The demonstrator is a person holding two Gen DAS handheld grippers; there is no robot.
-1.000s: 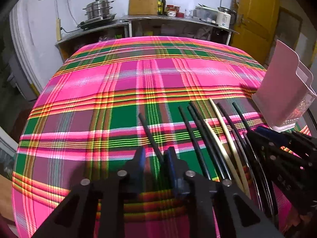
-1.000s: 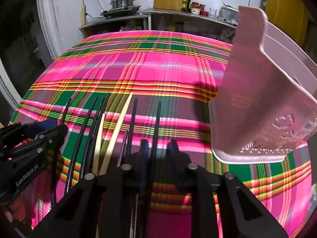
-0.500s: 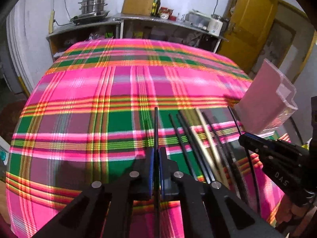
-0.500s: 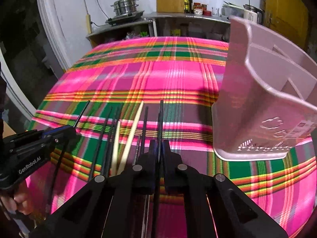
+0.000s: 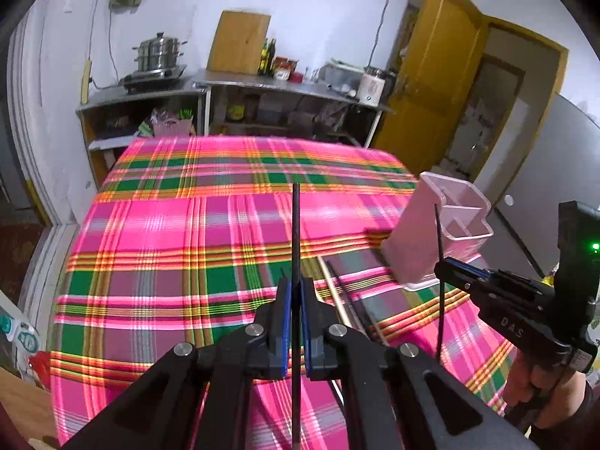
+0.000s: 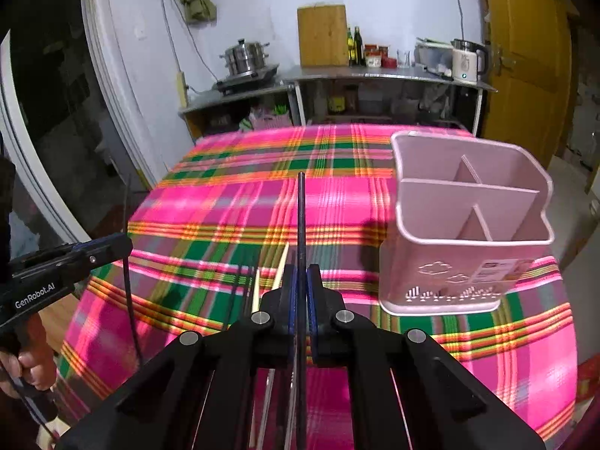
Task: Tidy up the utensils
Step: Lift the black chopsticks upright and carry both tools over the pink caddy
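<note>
My left gripper [image 5: 296, 292] is shut on a black chopstick [image 5: 296, 232] that points forward, lifted above the plaid table. My right gripper [image 6: 301, 281] is shut on another black chopstick [image 6: 301, 217], also lifted. Each gripper shows in the other's view: the right gripper [image 5: 448, 262] with its chopstick upright, the left gripper [image 6: 125, 242] likewise. A pink divided utensil holder [image 6: 465, 258] stands upright at the table's right, in front of and right of the right gripper; it also shows in the left wrist view [image 5: 435, 236]. Several chopsticks, black and pale [image 6: 279, 273], lie on the cloth below.
The plaid tablecloth [image 5: 168, 262] covers the table, with edges at left and near side. A metal counter [image 6: 375, 73] with a pot, a cutting board, bottles and a kettle stands behind. A yellow door [image 5: 435, 86] is at back right.
Both grippers closed on a black chopstick each and lifted them off the cloth. Both cameras rose and pulled back, so more of the room and the holder's open top shows.
</note>
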